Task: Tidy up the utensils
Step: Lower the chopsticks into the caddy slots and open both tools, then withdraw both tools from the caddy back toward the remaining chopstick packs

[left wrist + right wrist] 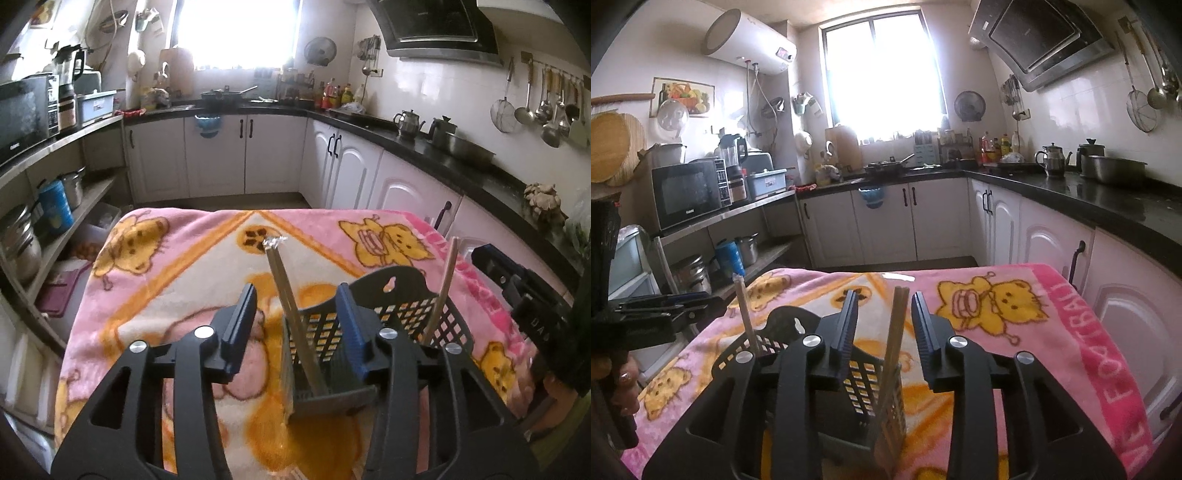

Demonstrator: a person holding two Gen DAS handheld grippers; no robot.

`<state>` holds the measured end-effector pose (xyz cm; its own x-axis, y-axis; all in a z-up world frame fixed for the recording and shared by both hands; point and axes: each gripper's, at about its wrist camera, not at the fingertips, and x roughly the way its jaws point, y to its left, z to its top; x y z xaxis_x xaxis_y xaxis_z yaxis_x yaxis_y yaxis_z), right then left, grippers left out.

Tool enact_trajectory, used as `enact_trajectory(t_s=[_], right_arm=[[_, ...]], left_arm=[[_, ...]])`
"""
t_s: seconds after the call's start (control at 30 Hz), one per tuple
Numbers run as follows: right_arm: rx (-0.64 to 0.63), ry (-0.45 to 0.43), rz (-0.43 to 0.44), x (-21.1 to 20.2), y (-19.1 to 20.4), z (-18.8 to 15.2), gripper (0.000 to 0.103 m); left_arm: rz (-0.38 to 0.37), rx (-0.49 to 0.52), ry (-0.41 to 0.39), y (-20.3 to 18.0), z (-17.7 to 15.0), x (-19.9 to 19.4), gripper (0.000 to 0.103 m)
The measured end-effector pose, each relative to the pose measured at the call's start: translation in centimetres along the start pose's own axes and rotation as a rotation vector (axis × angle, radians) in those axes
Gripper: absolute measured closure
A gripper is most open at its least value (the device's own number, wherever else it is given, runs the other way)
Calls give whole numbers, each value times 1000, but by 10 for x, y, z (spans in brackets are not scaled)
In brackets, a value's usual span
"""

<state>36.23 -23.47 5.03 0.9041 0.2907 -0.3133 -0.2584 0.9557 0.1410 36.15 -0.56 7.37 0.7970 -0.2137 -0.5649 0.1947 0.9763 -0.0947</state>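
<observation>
A black perforated utensil basket (pixel 406 314) stands on a table covered by a pink cartoon blanket (pixel 166 295). A pair of silvery chopsticks (pixel 275 258) leans in its left corner, between the fingers of my left gripper (pixel 297 295), which is open and not touching them. A tan wooden pair (pixel 445 284) leans at the basket's right side. In the right wrist view this wooden pair (pixel 895 332) stands in the basket (pixel 864 387) between the fingers of my right gripper (pixel 884 299), open, with small gaps on both sides. The silvery pair (pixel 746 317) shows at the left.
The table sits in a kitchen with white cabinets (pixel 221 155) and a black counter (pixel 461 162) along the back and right. Shelves with pots (pixel 55 206) and a microwave (pixel 689 192) stand to the left. A hand (pixel 622 387) holds the left gripper's body.
</observation>
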Motion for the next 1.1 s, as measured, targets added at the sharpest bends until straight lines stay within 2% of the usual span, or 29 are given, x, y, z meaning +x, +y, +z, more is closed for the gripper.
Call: enact_trajectory(t_s=[0.17,0.23,0.4,0.5,0.67,0.93,1.1], right_arm=[[5,15,-5,-9,0,-3,66],[1,24,-7,-12,0,-5,63],[-3,49,-8,-26,2,-9,49],[-12,62,-6,-36,3,-15,41],[-5,85,-12,-55,2,-25,36],[12,128,-30,-81,3,-39,33],[13,159,-35,-96,4,-51,32]], left_arm=[[9,-9,5,2,-8,-9,46],[12,-10,10,2,-11,-12,34],[29,-18,14,3,-25,-25,11],[30,-36,8,5,-34,-35,11],[38,-44,-2,1,-48,-52,11],[37,-37,-8,-8,-72,-74,11],[43,-43,18,-8,-89,-83,11]])
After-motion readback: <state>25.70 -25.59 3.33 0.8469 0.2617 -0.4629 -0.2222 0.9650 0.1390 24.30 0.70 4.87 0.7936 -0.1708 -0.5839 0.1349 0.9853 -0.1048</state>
